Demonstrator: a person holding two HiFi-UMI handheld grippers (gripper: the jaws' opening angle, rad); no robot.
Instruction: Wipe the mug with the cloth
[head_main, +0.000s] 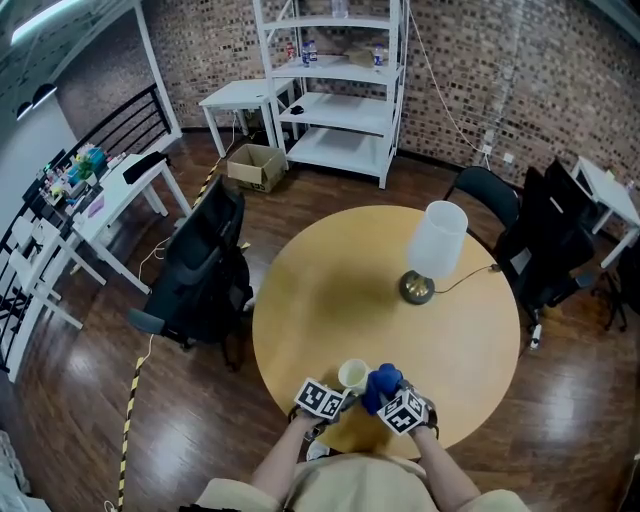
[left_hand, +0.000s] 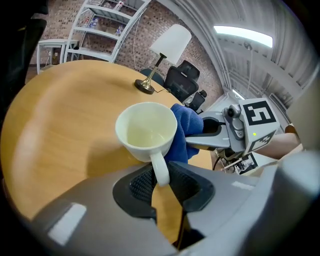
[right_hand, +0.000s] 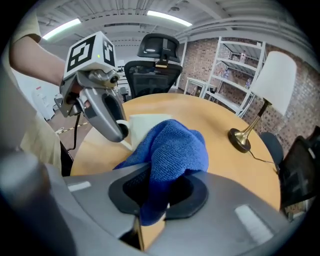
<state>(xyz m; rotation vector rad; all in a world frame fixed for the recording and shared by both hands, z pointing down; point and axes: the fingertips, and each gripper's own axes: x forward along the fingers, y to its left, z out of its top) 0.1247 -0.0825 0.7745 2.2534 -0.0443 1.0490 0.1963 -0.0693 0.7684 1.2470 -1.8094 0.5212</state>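
Observation:
A cream mug (left_hand: 146, 131) hangs above the round wooden table (left_hand: 55, 115), its handle pinched between the pads of my left gripper (left_hand: 160, 181). In the head view the mug (head_main: 352, 375) sits near the table's front edge between both grippers. My right gripper (right_hand: 156, 192) is shut on a blue cloth (right_hand: 170, 150), which bulges forward and presses against the mug's right side (right_hand: 142, 124). The same cloth (left_hand: 184, 131) shows behind the mug in the left gripper view, and as a blue bundle (head_main: 382, 385) in the head view. The mug's inside looks empty.
A table lamp with a white shade (head_main: 436, 240) and brass base (head_main: 417, 288) stands on the table's far right; its cord runs off the edge. A black office chair (head_main: 200, 270) stands left of the table. White shelving (head_main: 335, 80) is at the back wall.

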